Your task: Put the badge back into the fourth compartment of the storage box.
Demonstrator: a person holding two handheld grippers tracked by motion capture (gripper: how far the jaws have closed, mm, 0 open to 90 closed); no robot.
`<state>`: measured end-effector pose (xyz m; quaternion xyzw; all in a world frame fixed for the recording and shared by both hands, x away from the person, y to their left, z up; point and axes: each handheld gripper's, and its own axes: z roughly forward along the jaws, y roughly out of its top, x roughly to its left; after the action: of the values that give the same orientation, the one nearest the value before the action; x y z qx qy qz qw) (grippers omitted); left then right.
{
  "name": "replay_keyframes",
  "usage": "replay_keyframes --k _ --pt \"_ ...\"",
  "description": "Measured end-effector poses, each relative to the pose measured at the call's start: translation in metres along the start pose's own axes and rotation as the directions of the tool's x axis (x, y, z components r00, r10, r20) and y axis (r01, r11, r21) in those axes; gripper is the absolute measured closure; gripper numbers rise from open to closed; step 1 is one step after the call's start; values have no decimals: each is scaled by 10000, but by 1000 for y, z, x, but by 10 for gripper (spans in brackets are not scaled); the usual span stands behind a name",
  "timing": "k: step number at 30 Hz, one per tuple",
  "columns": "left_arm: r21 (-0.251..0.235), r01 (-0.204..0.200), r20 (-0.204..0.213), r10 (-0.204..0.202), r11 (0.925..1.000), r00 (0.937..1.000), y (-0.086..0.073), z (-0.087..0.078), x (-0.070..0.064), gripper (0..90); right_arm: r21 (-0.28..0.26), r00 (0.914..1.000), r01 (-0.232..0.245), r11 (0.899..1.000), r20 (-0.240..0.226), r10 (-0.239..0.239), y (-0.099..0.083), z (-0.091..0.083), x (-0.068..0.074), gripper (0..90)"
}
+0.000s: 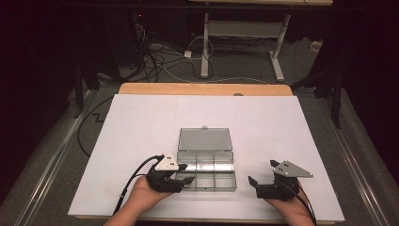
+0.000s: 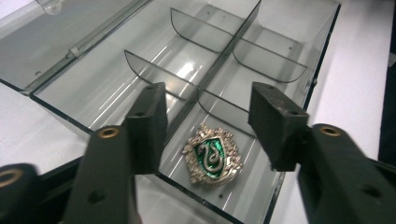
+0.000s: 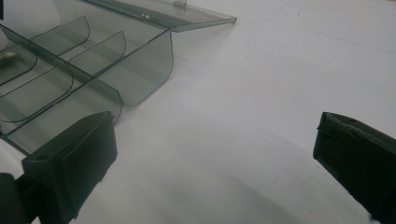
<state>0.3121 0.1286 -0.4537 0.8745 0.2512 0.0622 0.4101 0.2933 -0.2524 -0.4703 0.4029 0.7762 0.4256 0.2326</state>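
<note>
A clear smoky plastic organiser box [image 1: 221,181] lies open mid-table, its lid [image 1: 204,139] flat behind it and dividers forming several compartments. In the left gripper view a silver crest badge with a green snake shield [image 2: 212,156] rests in the box's near-left front compartment [image 2: 243,205]. My left gripper [image 1: 185,173] hovers at the box's left end, open, its jaws [image 2: 212,126] straddling the badge from above without touching it. My right gripper [image 1: 264,173] sits to the right of the box over bare sheet, open and empty; its view shows the box's end wall [image 3: 147,70].
A white sheet [image 1: 141,122] covers the wooden table [image 1: 202,88]. Beyond the far edge are floor cables [image 1: 160,61] and a white desk frame [image 1: 205,52]. Bare sheet surrounds the box on all sides.
</note>
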Motion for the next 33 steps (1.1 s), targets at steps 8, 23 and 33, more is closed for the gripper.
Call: replay_keyframes --k 8,23,33 --pt "-282 356 -24 -356 9990 9994 -2 -7 7 390 -21 10000 -12 10000 -14 12 0 0 0 1" --pt "-662 854 -375 -880 9941 9954 -13 -22 24 313 -80 10000 -14 10000 -35 14 0 -1 0 1" --pt "-608 1336 -750 -1380 9892 9876 -20 -25 37 191 -109 10000 -28 9999 -39 28 0 -2 -1 1"
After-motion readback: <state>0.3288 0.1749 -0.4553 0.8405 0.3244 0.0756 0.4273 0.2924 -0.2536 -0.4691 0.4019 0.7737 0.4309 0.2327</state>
